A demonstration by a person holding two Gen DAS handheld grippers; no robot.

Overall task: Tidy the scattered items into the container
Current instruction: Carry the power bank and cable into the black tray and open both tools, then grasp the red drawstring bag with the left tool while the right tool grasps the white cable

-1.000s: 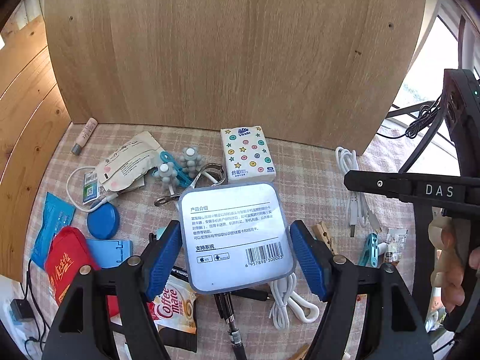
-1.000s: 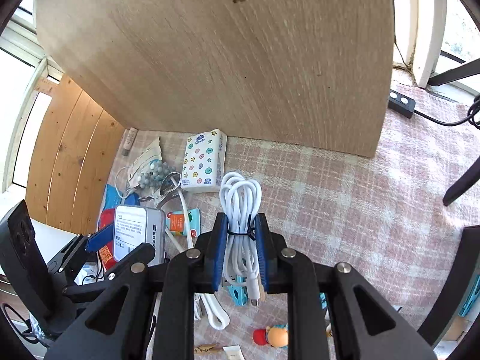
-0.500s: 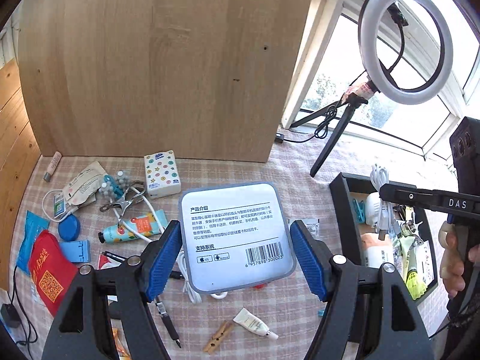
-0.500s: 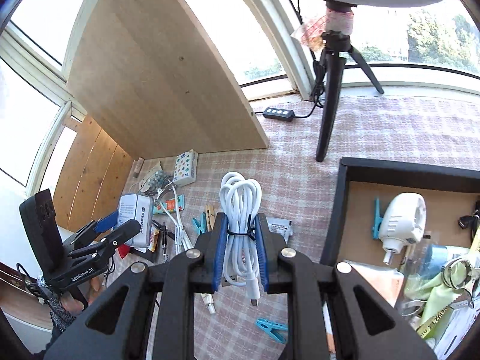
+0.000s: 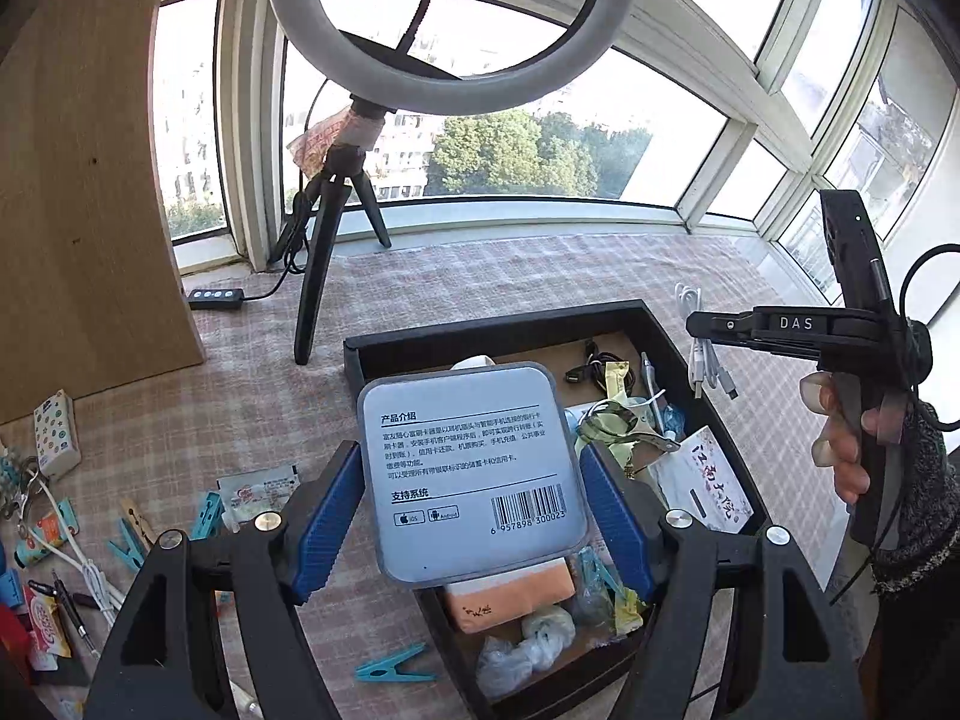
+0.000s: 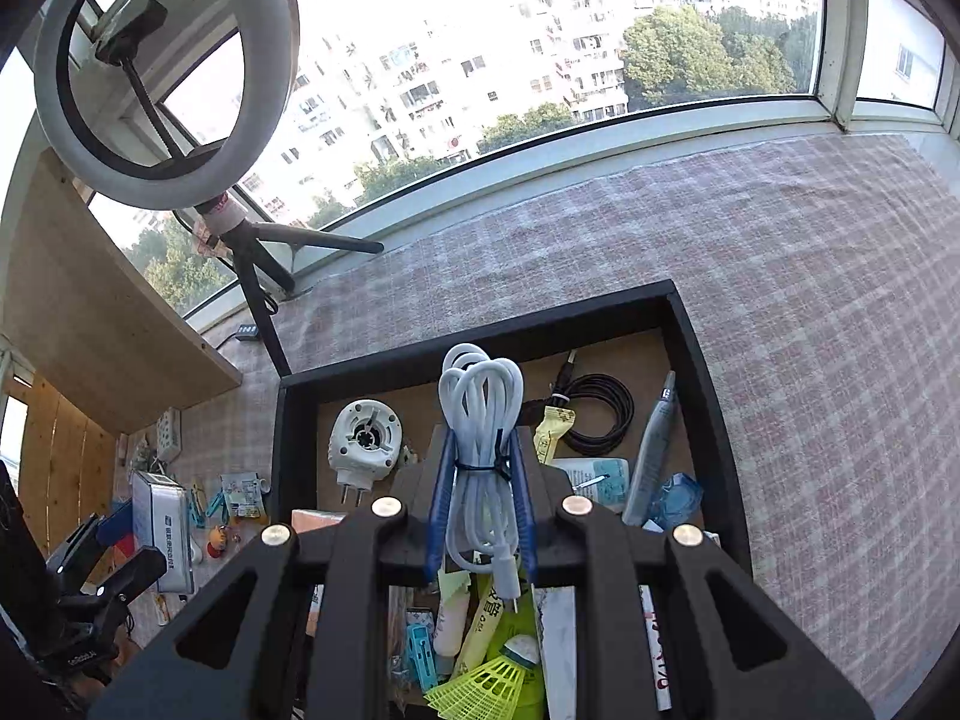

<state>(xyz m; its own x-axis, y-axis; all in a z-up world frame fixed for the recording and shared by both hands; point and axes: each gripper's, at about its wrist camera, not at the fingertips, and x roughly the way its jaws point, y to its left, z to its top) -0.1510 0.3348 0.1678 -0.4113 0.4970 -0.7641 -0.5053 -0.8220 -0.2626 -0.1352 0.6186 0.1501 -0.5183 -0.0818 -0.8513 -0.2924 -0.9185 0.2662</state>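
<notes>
Blue pads of the left gripper (image 5: 472,510) press both sides of a grey square box (image 5: 474,471) with a barcode label, so its jaws are clenched on it; the box hangs over the near left part of the black container (image 5: 480,333), above an orange packet (image 5: 510,594). Seen from the right wrist, the right gripper (image 6: 480,510) has its jaws clamped on a bundled white cable (image 6: 480,420), held over the middle of the same container (image 6: 702,360). Inside lie a white round plug adapter (image 6: 365,441), a coiled black cable (image 6: 600,414), a grey tube (image 6: 654,456) and a yellow shuttlecock (image 6: 489,684). On the checked cloth of the desk (image 5: 510,276), left of the container, blue clothes pegs (image 5: 207,513), a small sachet (image 5: 261,489) and a patterned tissue pack (image 5: 55,435) remain scattered. A ring light (image 5: 450,30) on a tripod stands beyond, by the window
</notes>
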